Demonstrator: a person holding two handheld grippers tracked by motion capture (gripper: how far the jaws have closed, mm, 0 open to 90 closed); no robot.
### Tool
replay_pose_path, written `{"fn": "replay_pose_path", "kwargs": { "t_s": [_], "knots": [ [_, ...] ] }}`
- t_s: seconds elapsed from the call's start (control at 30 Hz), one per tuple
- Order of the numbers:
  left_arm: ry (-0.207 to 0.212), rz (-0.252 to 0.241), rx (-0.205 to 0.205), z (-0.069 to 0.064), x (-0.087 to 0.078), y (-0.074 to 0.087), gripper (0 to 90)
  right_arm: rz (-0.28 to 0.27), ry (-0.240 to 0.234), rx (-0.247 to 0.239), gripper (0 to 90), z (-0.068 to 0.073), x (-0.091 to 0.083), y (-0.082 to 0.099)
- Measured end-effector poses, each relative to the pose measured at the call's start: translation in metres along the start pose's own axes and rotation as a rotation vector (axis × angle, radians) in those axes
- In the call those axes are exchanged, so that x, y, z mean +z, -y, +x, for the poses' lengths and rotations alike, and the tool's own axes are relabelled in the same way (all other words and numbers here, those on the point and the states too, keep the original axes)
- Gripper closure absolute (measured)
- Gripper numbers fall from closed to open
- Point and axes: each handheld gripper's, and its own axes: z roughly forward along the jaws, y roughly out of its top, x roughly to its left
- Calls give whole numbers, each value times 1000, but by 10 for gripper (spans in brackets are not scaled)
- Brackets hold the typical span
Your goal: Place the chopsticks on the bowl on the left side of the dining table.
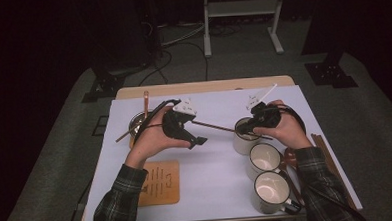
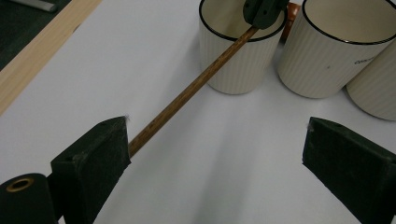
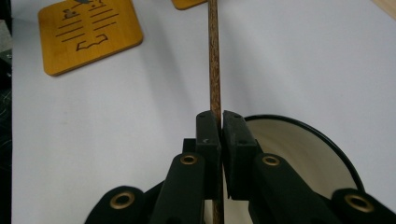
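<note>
Nearest the high camera, two plaid sleeves come in over the bench (image 1: 203, 86), whose top is covered by a white sheet (image 1: 216, 159). Three cream ribbed mugs with dark rims stand in a row at the right of that sheet: the near mug (image 1: 270, 191), the middle mug (image 1: 263, 160) and the far mug (image 1: 243, 136), each just beside the next. A wooden coaster (image 1: 158, 182) with dark line markings lies flat near the left sleeve. A thin brown wooden stick (image 1: 212, 126), speckled along its length, runs nearly level above the sheet between the two hands, one end over the far mug's mouth. The left hand (image 1: 152, 137) reaches forward with its palm turned inward; the right hand (image 1: 285, 126) curls over the far mug. The right hand-held gripper (image 3: 219, 122) has its jaws pressed together on the stick, pinching it just above the mug's rim. The left hand-held gripper (image 2: 217, 147) has its jaws spread wide, and the stick's free end meets the inner edge of one jaw while the other jaw stands well apart from it.
</note>
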Motion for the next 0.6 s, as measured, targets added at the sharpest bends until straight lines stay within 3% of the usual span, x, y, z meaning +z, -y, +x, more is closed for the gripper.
{"fn": "replay_pose_path", "kwargs": {
  "t_s": [0.47, 0.6],
  "knots": [
    [14, 31, 24, -1, 8, 0, 133, 16, -72, -61, 850, 7, 10, -11],
    [31, 45, 47, -3, 11, 0, 153, 14, -105, -80, 850, 8, 12, -16]
  ]
}}
